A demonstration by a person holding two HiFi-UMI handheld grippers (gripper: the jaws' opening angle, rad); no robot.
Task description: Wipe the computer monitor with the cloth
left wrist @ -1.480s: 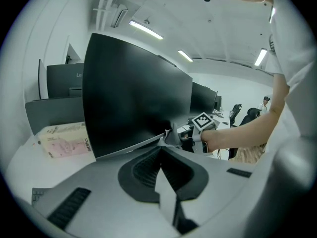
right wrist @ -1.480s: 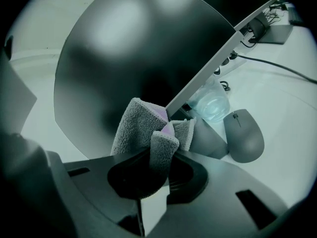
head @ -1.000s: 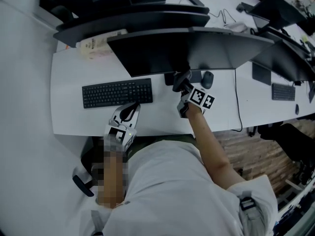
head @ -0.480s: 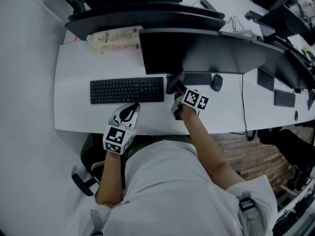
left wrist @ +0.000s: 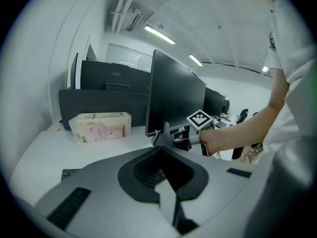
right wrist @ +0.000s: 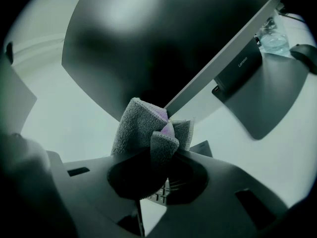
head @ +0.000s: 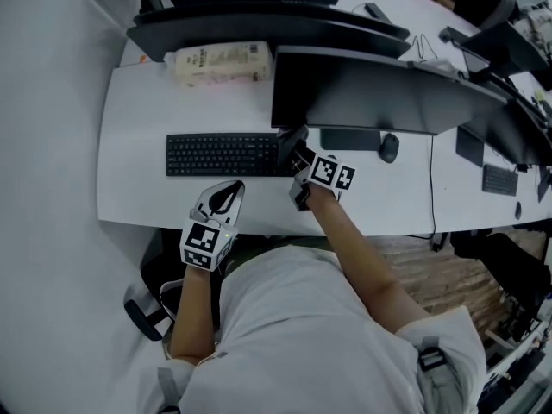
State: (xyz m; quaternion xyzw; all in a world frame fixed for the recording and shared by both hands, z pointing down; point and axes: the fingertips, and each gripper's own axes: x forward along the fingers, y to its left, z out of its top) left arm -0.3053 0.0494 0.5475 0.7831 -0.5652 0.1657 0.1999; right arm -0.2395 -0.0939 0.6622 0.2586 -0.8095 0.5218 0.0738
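Observation:
The dark computer monitor (head: 371, 93) stands on the white desk (head: 138, 179), its screen tilted toward me. My right gripper (head: 299, 155) is at the screen's lower left corner, shut on a folded grey cloth (right wrist: 143, 130) with a purple inner side. In the right gripper view the cloth rests against the bottom edge of the monitor (right wrist: 148, 48). My left gripper (head: 222, 200) hangs at the desk's front edge below the keyboard (head: 222, 154), jaws together and holding nothing. From the left gripper view, the right gripper (left wrist: 171, 135) shows beside the monitor (left wrist: 176, 95).
A pack of tissues (head: 220, 63) lies at the back left of the desk. A mouse (head: 390, 147) sits right of the monitor's base (right wrist: 267, 93). More monitors line the back and the neighbouring desk (head: 492, 188) at right. A chair (head: 147, 309) stands below left.
My right gripper has slid left with the cloth along the monitor's lower edge to its left corner. The left gripper has stayed in place.

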